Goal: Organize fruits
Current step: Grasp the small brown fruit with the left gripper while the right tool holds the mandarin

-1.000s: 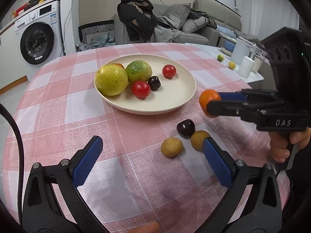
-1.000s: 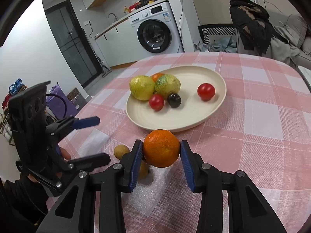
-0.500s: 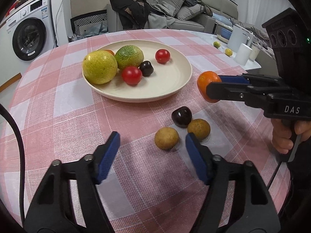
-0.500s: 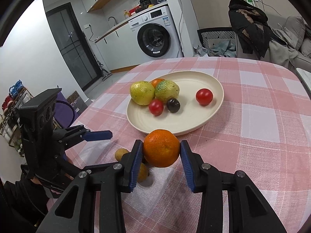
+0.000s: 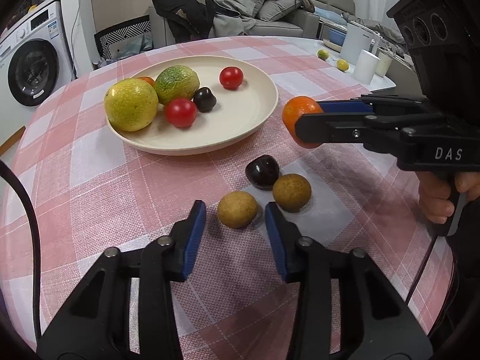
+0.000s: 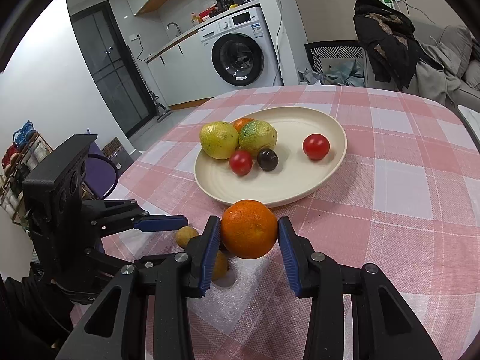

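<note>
A cream plate on the pink checked table holds a yellow-green fruit, a green one, two red tomatoes, a dark cherry and a small orange. Nearer lie a dark fruit and two tan fruits. My left gripper is closing, its blue pads either side of the nearer tan fruit, with a gap left on both sides. My right gripper is shut on an orange, held just above the cloth off the plate's near rim.
A white side table at the far right carries white cups and two small yellow fruits. Past the table are a washing machine, a sofa with cushions and a dark coat. The table's edge runs close on the left of the right wrist view.
The left jaws have narrowed from wide apart to closely flanking the nearer tan fruit, and that gripper has tipped toward it. The right gripper still holds the orange in the same place.
</note>
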A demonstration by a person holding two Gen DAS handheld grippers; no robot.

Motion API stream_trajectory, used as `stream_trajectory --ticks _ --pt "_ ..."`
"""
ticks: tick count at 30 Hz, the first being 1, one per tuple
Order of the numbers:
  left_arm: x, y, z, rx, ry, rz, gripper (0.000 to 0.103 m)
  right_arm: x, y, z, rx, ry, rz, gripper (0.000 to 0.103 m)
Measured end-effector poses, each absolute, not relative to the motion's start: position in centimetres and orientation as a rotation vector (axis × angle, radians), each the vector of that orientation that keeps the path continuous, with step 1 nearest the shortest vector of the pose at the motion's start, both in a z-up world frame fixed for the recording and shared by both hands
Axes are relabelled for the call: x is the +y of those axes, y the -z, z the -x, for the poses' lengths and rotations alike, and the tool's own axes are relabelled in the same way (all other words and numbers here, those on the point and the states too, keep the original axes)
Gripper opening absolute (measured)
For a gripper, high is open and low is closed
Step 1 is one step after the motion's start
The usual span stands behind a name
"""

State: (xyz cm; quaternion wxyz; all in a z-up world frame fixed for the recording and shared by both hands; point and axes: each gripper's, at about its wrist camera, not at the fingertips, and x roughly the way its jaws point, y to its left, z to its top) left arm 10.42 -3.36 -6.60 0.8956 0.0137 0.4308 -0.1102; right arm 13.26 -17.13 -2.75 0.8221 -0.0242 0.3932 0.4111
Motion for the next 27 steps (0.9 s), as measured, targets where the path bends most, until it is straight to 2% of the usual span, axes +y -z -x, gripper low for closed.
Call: stream_trajectory --ticks 1,14,27 --pt "-3.4 6.6 -10.4 0.892 0.233 -0.030 0.024 -17.1 2.7 -13.2 0.836 -0.877 0.051 0.040" --pt "-3.0 4.8 -9.0 0.783 0.221 -0.019 0.024 -17.3 2.6 -13.1 0.818 -0.864 0.054 0.040" --pt "-0.2 1.1 -7.8 0.618 0.127 0.059 0.024 -18.8 0.7 -13.1 0.694 -0.822 -0.006 0.040"
